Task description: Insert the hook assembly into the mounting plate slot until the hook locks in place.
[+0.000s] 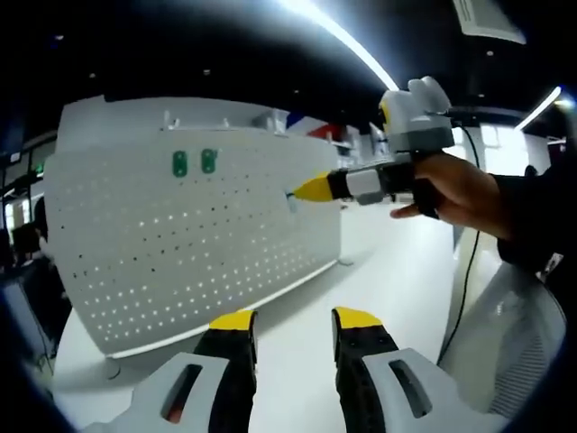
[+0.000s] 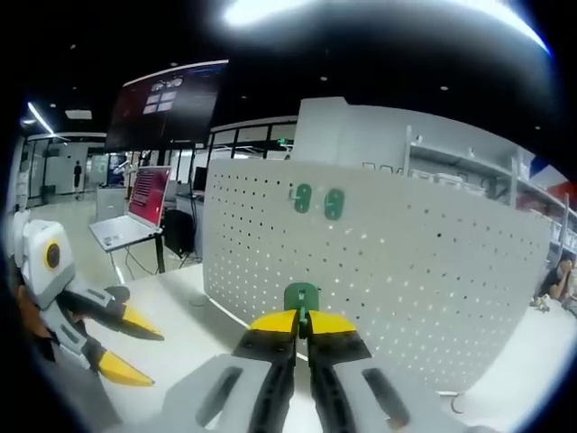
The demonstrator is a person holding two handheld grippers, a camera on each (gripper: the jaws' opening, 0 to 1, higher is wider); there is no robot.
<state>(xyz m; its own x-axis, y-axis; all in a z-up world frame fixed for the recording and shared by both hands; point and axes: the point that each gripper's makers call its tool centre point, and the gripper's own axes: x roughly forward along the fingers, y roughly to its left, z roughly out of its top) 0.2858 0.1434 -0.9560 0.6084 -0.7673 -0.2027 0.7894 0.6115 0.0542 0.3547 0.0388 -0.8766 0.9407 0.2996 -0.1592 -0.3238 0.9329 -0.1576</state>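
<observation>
Your right tongs (image 2: pixel 302 322) are pinched on a green hook (image 2: pixel 301 296), whose rounded top stands up between the yellow tips. In the right gripper view that hook sits in front of the white pegboard (image 2: pixel 379 262), low against its face; whether it touches the board cannot be told from this angle. In the left gripper view your right tongs (image 1: pixel 314 188) reach in from the right, held by your hand (image 1: pixel 460 191), with the yellow tip right at the pegboard's (image 1: pixel 180 244) right-hand edge; the hook itself is too small to make out there.

Your left tongs (image 1: pixel 290 319) are spread, with bare table (image 1: pixel 388 271) showing in the gap and nothing between the tips. They sit in front of the pegboard, near its lower edge. In the right gripper view your left tongs (image 2: pixel 132 345) appear well to the left of the pegboard, tips parted.

Two green hooks already hang side by side near the top of the pegboard (image 1: pixel 194 162) (image 2: pixel 317 200), well above the held hook. The pegboard stands upright on the white table (image 2: pixel 171 307).

Left of the pegboard, in the right gripper view, a laptop (image 2: pixel 135 212) with a red screen stands open on another table, with a dark display panel (image 2: pixel 167 104) above it.
</observation>
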